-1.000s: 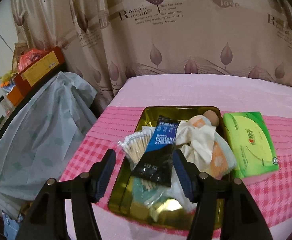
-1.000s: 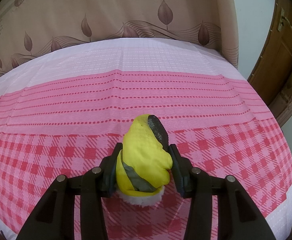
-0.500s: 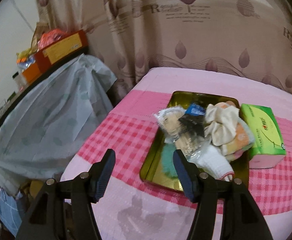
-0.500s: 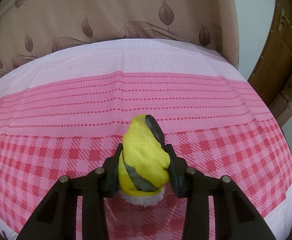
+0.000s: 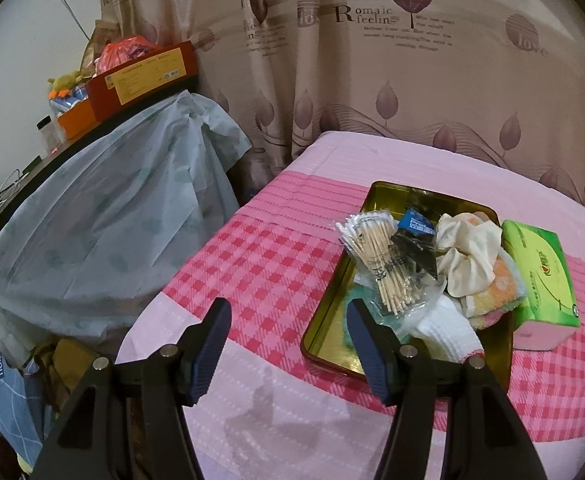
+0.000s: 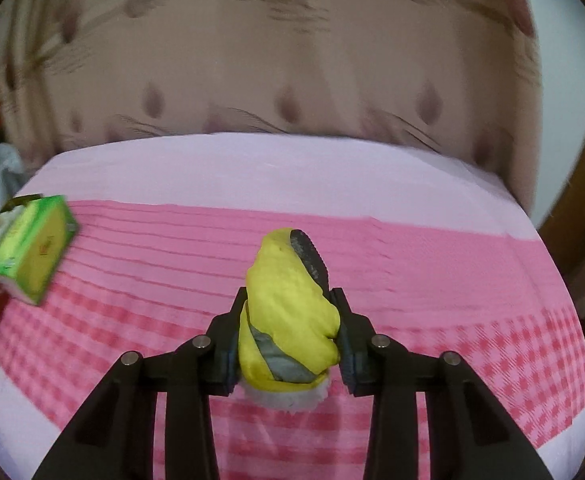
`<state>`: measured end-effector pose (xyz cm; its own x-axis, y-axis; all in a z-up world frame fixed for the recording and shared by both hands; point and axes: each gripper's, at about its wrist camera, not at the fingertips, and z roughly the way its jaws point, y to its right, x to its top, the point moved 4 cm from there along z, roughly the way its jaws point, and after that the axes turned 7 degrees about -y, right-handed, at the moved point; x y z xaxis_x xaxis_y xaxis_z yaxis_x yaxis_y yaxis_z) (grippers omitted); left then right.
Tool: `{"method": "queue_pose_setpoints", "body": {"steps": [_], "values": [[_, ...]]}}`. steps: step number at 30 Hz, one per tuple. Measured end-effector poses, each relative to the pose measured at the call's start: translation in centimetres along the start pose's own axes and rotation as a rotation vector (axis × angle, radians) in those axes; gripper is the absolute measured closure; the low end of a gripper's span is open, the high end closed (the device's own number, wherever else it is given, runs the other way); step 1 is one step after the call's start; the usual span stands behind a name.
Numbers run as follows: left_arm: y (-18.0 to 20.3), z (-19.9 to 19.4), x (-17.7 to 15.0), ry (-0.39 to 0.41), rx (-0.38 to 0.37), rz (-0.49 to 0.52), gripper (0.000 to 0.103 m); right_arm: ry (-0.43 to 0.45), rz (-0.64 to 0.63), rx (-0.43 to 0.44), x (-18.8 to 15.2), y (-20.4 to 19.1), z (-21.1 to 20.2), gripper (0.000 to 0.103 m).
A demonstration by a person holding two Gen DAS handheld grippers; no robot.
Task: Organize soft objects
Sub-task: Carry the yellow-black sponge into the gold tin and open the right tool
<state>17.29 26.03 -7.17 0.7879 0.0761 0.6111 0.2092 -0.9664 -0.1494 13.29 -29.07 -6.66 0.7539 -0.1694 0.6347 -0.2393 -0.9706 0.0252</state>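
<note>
A gold metal tray [image 5: 332, 316] on the pink checked tablecloth holds a bag of cotton swabs [image 5: 376, 256], a dark blue packet [image 5: 414, 240], a cream cloth [image 5: 468, 256], an orange-and-white towel [image 5: 496, 296] and a white glove [image 5: 448, 332]. My left gripper [image 5: 286, 344] is open and empty, near the table's front left edge, left of the tray. My right gripper [image 6: 290, 336] is shut on a yellow and grey soft toy [image 6: 292, 320], lifted above the cloth.
A green tissue pack [image 5: 540, 276] lies right of the tray; it also shows in the right wrist view [image 6: 32, 248]. A grey-covered bench [image 5: 104, 232] with boxes [image 5: 144, 76] stands left of the table. A curtain [image 5: 372, 60] hangs behind.
My left gripper has pulled back and to the left, away from the tray. My right gripper has closed tighter on the toy, lifted it and swung left, bringing the tissue pack into view.
</note>
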Motion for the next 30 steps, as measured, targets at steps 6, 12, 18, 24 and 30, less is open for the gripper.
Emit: {"method": "queue_pose_setpoints", "body": {"steps": [6,12,18,24,30], "values": [[-0.7,0.3,0.0,-0.012,0.006,-0.033,0.041,0.037,-0.107,0.103,1.6,-7.1,-1.6,0.068],[-1.5,0.6,0.0,-0.016,0.019,-0.064,0.041,0.065,-0.236,0.218,2.9,-15.6,-3.3,0.068],[-2.1,0.3,0.1,0.0,0.041,-0.083,0.041,0.079,-0.36,0.337,3.4,-24.5,-4.7,0.068],[-2.7,0.3,0.2,0.002,0.052,-0.1,0.041,0.081,-0.455,0.411,3.2,-31.1,-5.1,0.068],[-2.9,0.5,0.3,0.0,0.065,-0.104,0.041,0.067,-0.497,0.434,3.6,-35.0,-4.0,0.068]]}}
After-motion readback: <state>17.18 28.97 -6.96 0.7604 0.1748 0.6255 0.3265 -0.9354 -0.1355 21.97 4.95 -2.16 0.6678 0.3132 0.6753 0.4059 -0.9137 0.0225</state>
